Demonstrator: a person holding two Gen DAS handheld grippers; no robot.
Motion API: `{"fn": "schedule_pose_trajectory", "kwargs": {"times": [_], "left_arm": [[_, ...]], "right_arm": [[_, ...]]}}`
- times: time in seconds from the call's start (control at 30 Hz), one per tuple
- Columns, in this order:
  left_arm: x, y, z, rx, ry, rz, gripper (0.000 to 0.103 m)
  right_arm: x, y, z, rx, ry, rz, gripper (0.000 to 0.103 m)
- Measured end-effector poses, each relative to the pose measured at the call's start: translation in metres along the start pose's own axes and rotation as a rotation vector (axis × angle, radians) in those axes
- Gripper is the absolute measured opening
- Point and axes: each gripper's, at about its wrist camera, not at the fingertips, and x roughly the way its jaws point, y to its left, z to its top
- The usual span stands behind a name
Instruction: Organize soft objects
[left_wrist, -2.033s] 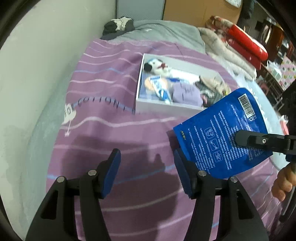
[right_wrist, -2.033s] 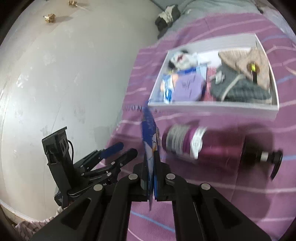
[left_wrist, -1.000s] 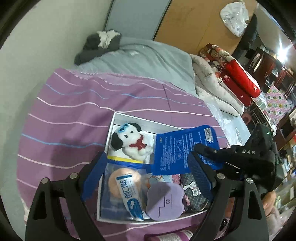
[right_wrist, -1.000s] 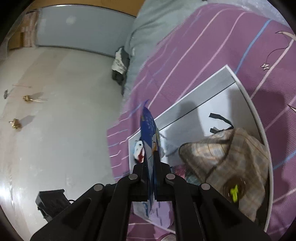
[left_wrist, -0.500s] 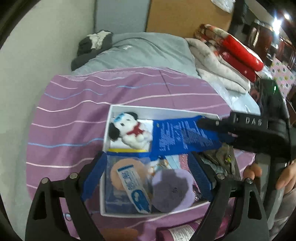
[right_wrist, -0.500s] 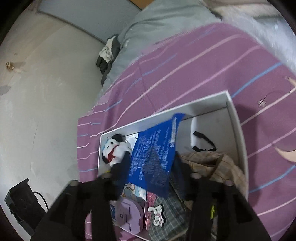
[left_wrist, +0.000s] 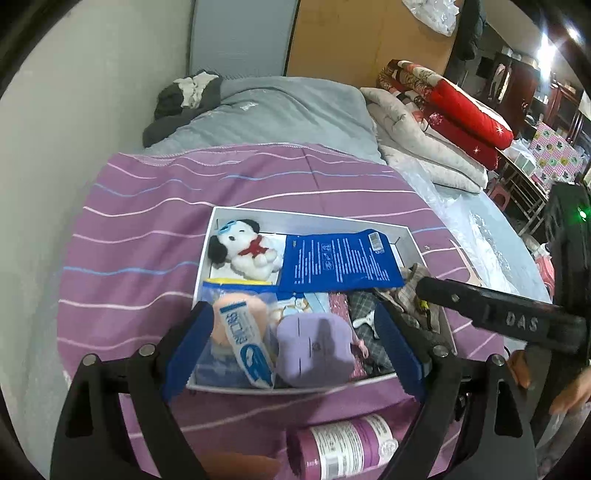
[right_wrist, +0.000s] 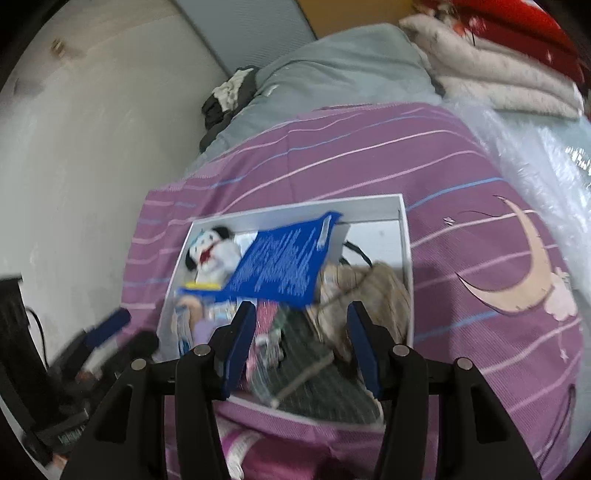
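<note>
A white box (left_wrist: 402, 233) (right_wrist: 404, 236) sits on the purple striped bedspread. In it lie a blue pouch (left_wrist: 338, 262) (right_wrist: 280, 264), a white plush dog (left_wrist: 243, 251) (right_wrist: 210, 253), a packaged peach sponge (left_wrist: 240, 325), a lilac pad (left_wrist: 314, 349) and plaid and grey cloth items (right_wrist: 369, 295). My left gripper (left_wrist: 291, 350) hangs open above the box's near end, nothing between its pads. My right gripper (right_wrist: 301, 347) is open above the box with nothing between its fingers; its black body (left_wrist: 491, 314) reaches in from the right in the left wrist view.
A purple bottle (left_wrist: 343, 443) lies on the bedspread just in front of the box. A grey duvet (left_wrist: 284, 110) and dark clothes (left_wrist: 184, 96) lie at the bed's far end by the wall. Folded red and white quilts (left_wrist: 443, 110) are stacked at the right.
My right gripper opened and let go of the blue pouch, which now lies flat in the box. The right gripper then pulled back and up. My left gripper shifted slightly over the box.
</note>
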Motion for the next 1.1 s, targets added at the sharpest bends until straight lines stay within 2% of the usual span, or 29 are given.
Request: {"fn": "schedule_pose_trajectory", "kwargs": {"times": [0.2,0.37,0.4,0.47,0.6,0.73,0.93,1.0,1.1], "left_arm": [[-0.017,-0.006,-0.006,0.009,0.031,0.004,0.089],[-0.044,-0.006,-0.007,-0.023,-0.015,-0.016,0.089],[-0.048,-0.007,-0.010,-0.018,-0.021,-0.012,0.089],[-0.055,-0.010,-0.017,-0.004,-0.023,0.006,0.089],[-0.066,-0.008,-0.032,-0.017,0.004,0.000,0.089],[-0.085,-0.005,-0.046,-0.033,-0.010,0.011,0.089],[-0.108,-0.006,-0.078,-0.032,-0.051,0.068,0.089],[-0.108,-0.007,-0.094,-0.027,-0.074,0.100,0.089],[-0.104,-0.007,-0.121,-0.020,-0.103,0.111,0.089]], "right_arm": [[-0.031,0.017,-0.022,-0.073,-0.051,-0.020,0.051],[-0.066,0.036,-0.025,-0.111,-0.120,-0.031,0.052],[-0.073,0.038,-0.027,-0.109,-0.137,-0.028,0.054],[-0.086,0.043,-0.037,-0.116,-0.157,-0.021,0.059],[-0.102,0.053,-0.061,-0.154,-0.154,-0.038,0.060],[-0.120,0.059,-0.085,-0.154,-0.185,-0.044,0.060],[-0.135,0.068,-0.118,-0.157,-0.238,-0.084,0.064],[-0.134,0.068,-0.135,-0.157,-0.264,-0.100,0.065],[-0.129,0.064,-0.157,-0.137,-0.287,-0.096,0.065]]}}
